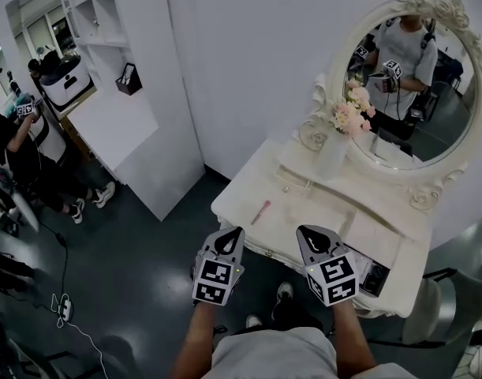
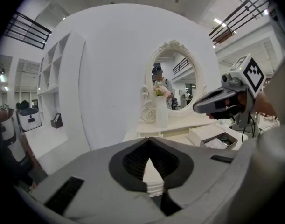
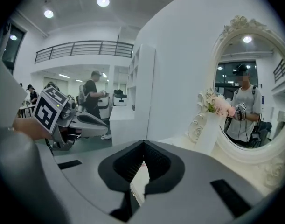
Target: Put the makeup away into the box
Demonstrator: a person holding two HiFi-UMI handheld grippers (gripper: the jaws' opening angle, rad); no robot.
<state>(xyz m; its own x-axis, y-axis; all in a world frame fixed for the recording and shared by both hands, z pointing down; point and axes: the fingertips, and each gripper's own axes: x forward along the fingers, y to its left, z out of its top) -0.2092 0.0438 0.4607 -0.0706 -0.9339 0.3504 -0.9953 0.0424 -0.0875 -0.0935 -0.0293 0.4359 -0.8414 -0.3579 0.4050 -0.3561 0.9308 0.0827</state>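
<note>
Both forearms reach up from the frame's bottom, side by side. The left gripper (image 1: 234, 235) and right gripper (image 1: 307, 234) tilt slightly downward, jaws closed and empty. The pink makeup stick (image 1: 260, 212) lies on the counter (image 1: 304, 200) just above them, and the box (image 1: 374, 278) sits at centre right.

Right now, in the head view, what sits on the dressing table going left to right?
pink makeup stick → white vase → open box
</note>
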